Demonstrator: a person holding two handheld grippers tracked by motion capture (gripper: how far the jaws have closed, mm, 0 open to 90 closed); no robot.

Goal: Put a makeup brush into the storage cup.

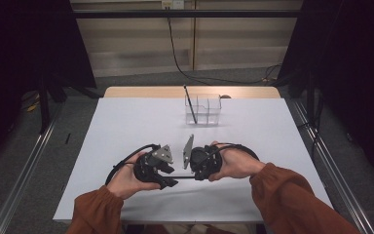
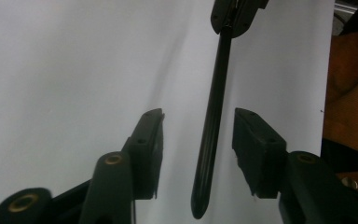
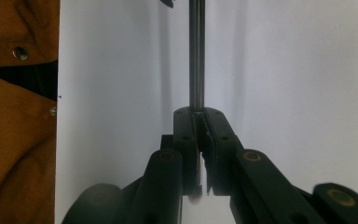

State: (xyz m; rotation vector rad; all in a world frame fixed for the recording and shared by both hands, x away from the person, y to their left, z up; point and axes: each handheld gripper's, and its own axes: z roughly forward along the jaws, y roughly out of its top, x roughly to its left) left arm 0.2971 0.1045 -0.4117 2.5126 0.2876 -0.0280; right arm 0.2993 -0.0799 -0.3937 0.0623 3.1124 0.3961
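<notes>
Right gripper view: the right hand-held gripper (image 3: 199, 116) clamps a black pen (image 3: 196, 56) at centre frame. The left hand-held gripper (image 2: 198, 126) stands apart around the pen's other end, above the counter (image 2: 65, 70).

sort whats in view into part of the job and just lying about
Part of the job:
- black pen, clamped in the right gripper
- left gripper, its fingers either side of the pen, not pressing
- clear organizer holding another pen

Lying about:
- floor cable
</notes>
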